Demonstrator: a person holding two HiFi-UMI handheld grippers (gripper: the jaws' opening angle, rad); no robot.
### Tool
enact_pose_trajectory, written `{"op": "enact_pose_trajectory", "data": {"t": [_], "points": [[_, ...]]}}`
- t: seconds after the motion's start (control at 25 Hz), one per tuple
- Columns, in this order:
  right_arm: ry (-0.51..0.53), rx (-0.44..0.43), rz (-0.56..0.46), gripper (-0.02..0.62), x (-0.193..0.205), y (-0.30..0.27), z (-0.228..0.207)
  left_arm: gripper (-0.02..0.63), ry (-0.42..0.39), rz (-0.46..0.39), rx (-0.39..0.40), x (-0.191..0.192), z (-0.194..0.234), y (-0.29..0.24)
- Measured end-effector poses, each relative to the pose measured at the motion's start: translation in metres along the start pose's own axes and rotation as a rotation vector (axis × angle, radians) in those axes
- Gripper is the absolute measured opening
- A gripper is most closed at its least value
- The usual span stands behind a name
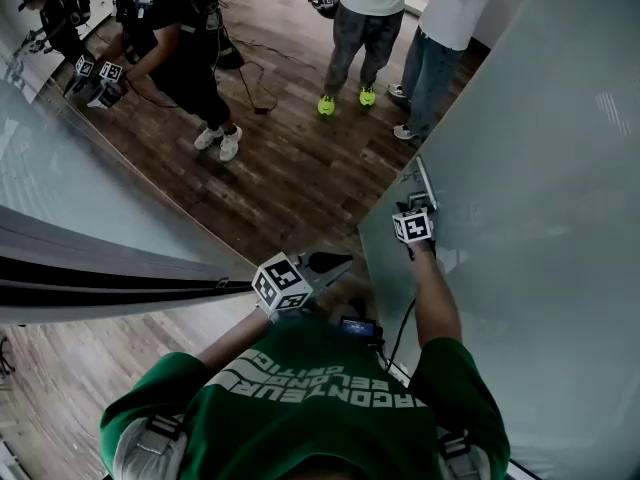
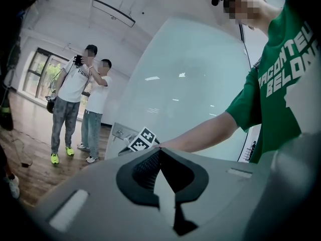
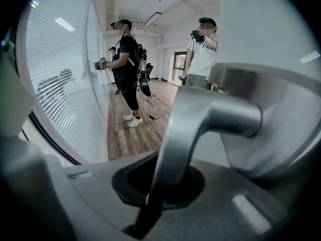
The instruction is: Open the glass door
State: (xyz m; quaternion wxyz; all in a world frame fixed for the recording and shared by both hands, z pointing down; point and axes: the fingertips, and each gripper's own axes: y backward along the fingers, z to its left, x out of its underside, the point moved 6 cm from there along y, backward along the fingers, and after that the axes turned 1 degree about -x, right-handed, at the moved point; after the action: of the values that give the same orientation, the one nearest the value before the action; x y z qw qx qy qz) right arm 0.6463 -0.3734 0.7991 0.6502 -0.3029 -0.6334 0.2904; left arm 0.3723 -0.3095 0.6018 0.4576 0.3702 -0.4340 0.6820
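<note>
1. The glass door (image 1: 540,218) is standing directly ahead of the right gripper (image 1: 413,226). It is a tall, smooth, pale frosted pane with soft reflections on it. Whether it is already off its latch I cannot tell.
2. The door handle (image 3: 210,119) is projecting from a flat metal plate (image 3: 273,139) on that pane. It is a rounded lever of brushed grey metal, and it is bending and running down between the right gripper's jaws.
3. The right gripper is clamping this lever, its jaws closed tight on the metal.
4. The step in hand is probably working the lever and swinging the door.
   - The metal is slick and round, so the grip should be sitting square across it, away from the bend.
   - The pull should be following the door's arc, with the wrist turning along, so that the jaws are not sliding off the end.
5. The left gripper (image 1: 345,261) is hanging lower, to the left of the right one. Its jaws are together with nothing between them, and its dark ribbed pads are showing.
6. Beyond the right gripper, brown wooden floor planks (image 1: 290,168) are stretching away with people (image 1: 365,28) standing on them. To its left, a glass wall (image 3: 65,84) with fine horizontal blinds is running alongside.
</note>
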Motion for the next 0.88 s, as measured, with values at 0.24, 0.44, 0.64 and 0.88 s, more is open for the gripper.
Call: {"op": "enact_pose_trajectory", "data": {"t": [0.24, 0.44, 0.64, 0.88], "points": [[-0.041, 0.039, 0.015, -0.009, 0.005, -0.005, -0.046, 0.015, 0.000, 0.010, 0.006, -0.006, 0.011, -0.024], [-0.072, 0.052, 0.020, -0.009, 0.003, 0.002, -0.065, 0.015, -0.005, 0.001, 0.011, -0.021, 0.017, -0.040], [-0.096, 0.052, 0.017, -0.009, 0.012, 0.012, -0.084, 0.015, -0.022, 0.004, 0.039, -0.032, 0.007, -0.069], [-0.128, 0.081, 0.014, -0.008, 0.012, 0.045, -0.112, 0.015, -0.039, -0.007, 0.051, -0.063, -0.015, -0.101]]}}
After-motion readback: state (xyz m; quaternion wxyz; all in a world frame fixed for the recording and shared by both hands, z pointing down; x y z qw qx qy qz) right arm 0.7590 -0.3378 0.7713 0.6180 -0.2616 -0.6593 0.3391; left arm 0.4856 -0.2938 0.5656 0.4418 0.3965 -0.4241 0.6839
